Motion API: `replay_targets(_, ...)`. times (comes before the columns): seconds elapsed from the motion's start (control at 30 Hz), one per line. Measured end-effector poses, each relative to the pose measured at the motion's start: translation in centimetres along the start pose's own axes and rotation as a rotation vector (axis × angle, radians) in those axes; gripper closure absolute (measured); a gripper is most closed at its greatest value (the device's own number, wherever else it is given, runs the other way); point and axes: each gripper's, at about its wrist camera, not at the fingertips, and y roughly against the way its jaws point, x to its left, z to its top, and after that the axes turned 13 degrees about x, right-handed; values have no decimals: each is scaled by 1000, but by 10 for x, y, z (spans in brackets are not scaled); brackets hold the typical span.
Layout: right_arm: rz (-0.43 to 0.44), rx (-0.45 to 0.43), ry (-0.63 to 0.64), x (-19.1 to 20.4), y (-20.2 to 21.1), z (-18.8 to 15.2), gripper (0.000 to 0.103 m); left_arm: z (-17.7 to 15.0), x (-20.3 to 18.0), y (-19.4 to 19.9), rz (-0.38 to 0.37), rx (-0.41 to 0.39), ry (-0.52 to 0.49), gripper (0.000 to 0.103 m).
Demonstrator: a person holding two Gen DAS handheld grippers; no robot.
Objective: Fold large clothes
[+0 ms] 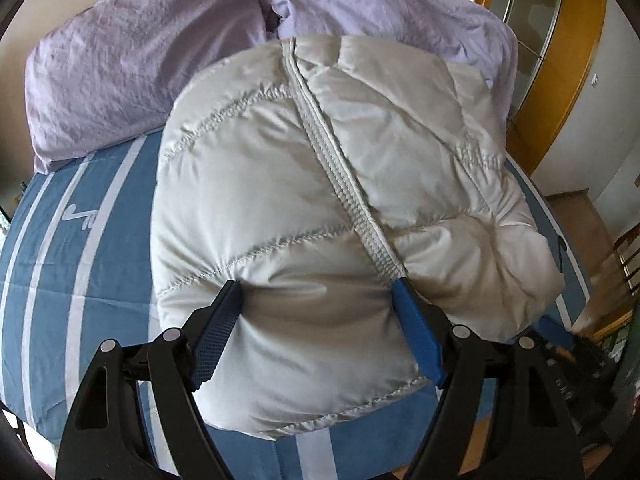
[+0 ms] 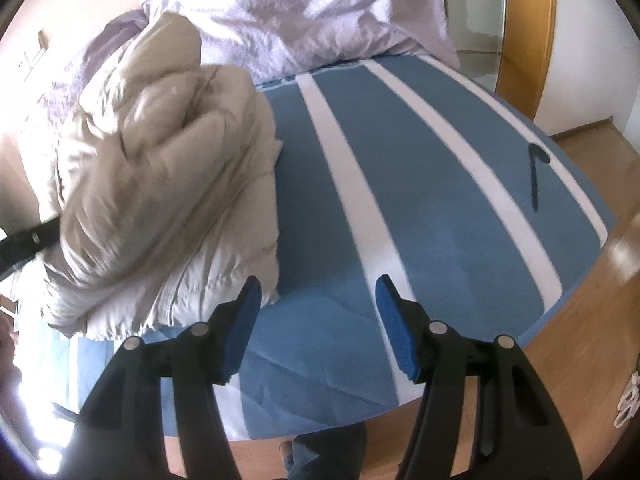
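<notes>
A white quilted puffer jacket (image 1: 280, 184) lies folded in a thick bundle on the blue-and-white striped bed (image 1: 72, 248), zipper running down its top. My left gripper (image 1: 318, 286) is open, its blue fingers pressed against the near edge of the bundle, one on each side of a bulge. In the right wrist view the same jacket (image 2: 160, 184) sits at the left, blurred. My right gripper (image 2: 318, 284) is open and empty above the bedsheet (image 2: 440, 184), just right of the jacket's edge.
A crumpled lilac duvet and pillows (image 1: 132, 68) lie at the head of the bed. A small dark object (image 2: 536, 176) lies on the sheet at right. The wooden floor (image 2: 580, 320) and a wood-framed door (image 1: 560, 60) are beyond the bed's edge.
</notes>
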Motion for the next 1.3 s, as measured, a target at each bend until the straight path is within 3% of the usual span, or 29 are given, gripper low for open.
replay_targets(0.3,74,-133,50,11,50,38,63,0,-3,-10,-11,11,-20,26)
replay_targets(0.57,141,-112,168,52,45,54,83,2,-2,-12,-12,14,-40,26)
replay_targets(1.03,23,-25,219,66,-1,51,86,3,-1,-10,-12,12,-79,25)
replay_targets(1.3,25,20,173,52,-27,44,88,16,6,10,-90,-16,-70,25)
